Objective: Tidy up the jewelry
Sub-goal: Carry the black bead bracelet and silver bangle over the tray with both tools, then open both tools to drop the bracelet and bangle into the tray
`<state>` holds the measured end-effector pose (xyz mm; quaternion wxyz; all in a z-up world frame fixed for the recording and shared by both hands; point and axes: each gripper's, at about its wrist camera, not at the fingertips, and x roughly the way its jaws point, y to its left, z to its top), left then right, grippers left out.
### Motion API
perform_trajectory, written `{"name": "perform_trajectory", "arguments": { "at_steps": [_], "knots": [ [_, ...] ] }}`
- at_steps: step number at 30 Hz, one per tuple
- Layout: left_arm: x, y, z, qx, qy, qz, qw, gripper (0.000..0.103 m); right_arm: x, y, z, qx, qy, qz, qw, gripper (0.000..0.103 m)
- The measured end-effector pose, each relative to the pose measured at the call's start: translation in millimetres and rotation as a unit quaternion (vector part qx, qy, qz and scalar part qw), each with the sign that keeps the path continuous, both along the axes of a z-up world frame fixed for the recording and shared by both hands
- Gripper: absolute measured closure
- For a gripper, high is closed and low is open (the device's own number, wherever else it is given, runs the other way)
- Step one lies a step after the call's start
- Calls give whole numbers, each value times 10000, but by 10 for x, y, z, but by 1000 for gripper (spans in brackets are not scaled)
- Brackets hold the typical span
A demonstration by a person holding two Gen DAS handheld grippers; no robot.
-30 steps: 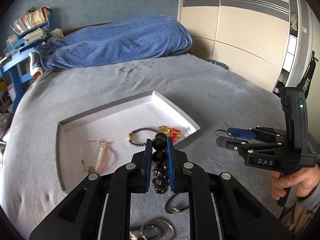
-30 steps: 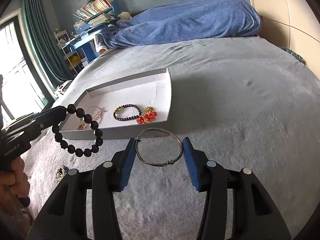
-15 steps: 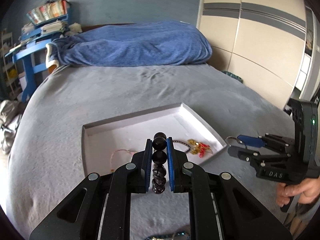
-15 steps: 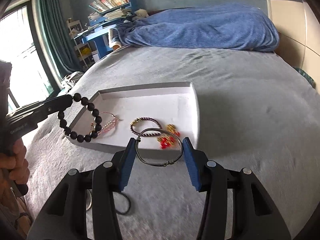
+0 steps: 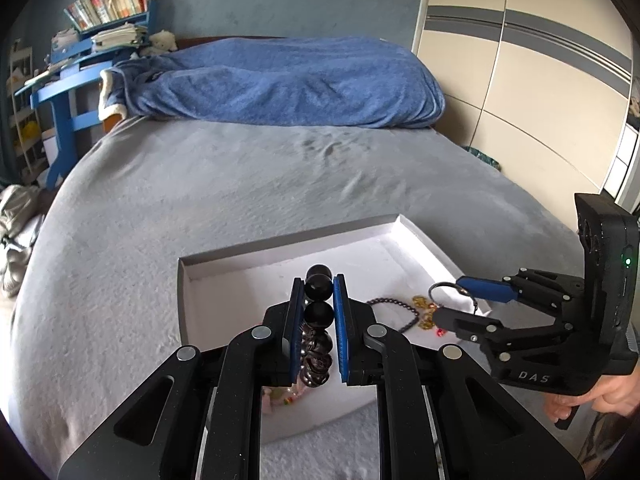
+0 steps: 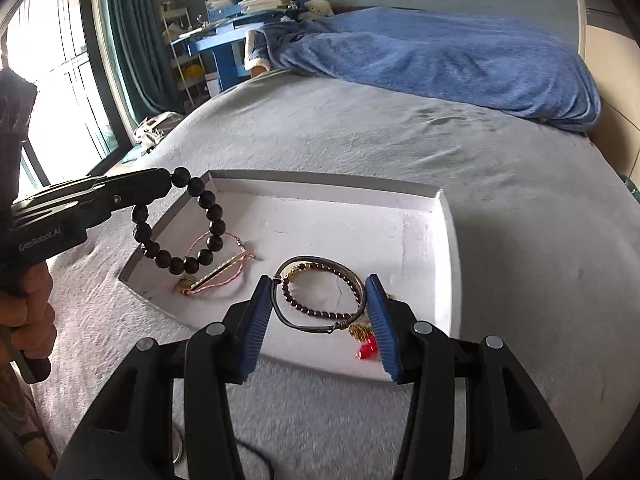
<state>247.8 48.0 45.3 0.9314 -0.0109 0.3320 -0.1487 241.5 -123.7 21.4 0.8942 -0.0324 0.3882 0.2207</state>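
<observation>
My left gripper (image 5: 319,286) is shut on a black bead bracelet (image 5: 318,314), which hangs over the near left corner of the white tray (image 6: 320,192); the bracelet also shows in the right wrist view (image 6: 208,216). My right gripper (image 6: 320,300) is shut on a thin metal wire bangle (image 6: 316,326) and holds it above the tray's near right part. In the tray lie a pink cord bracelet (image 6: 224,268), a small dark bead bracelet (image 6: 320,308) and a gold and red charm piece (image 6: 366,346).
The tray rests on a grey bedspread (image 5: 240,184). A blue blanket (image 5: 280,80) lies at the bed's head. A blue shelf with books (image 5: 104,12) stands at the back left, wardrobe doors (image 5: 540,80) at the right. Loose rings and a dark cord (image 6: 256,452) lie on the bed near me.
Both grippers have moved forward over the tray with their bracelets held. The black beads now hang over the tray's corner, the wire bangle over the small bead bracelet.
</observation>
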Motion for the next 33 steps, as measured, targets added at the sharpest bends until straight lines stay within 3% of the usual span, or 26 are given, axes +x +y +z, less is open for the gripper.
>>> {"name": "perform_trajectory", "arguments": {
  "at_steps": [7,14,25,31,33],
  "knots": [
    [222,37,-106,83,97,55,9999,88,233,129,-115,-50,126,25,9999,56],
    [469,146,-381,238,477,221,9983,88,436,260,-289,-122,355,-2,9993,56],
    [536,132,-653,847,910,401,9914,86,470,372,-465,-452,517,59,9976,55],
    [473,49,-605,1054,744,357,9910,73,414,372,-413,-521,394,86,9978,54],
    [440,63,-561,1014,680,392,9917,53,403,339,-364,-471,330,59,9983,54]
  ]
}}
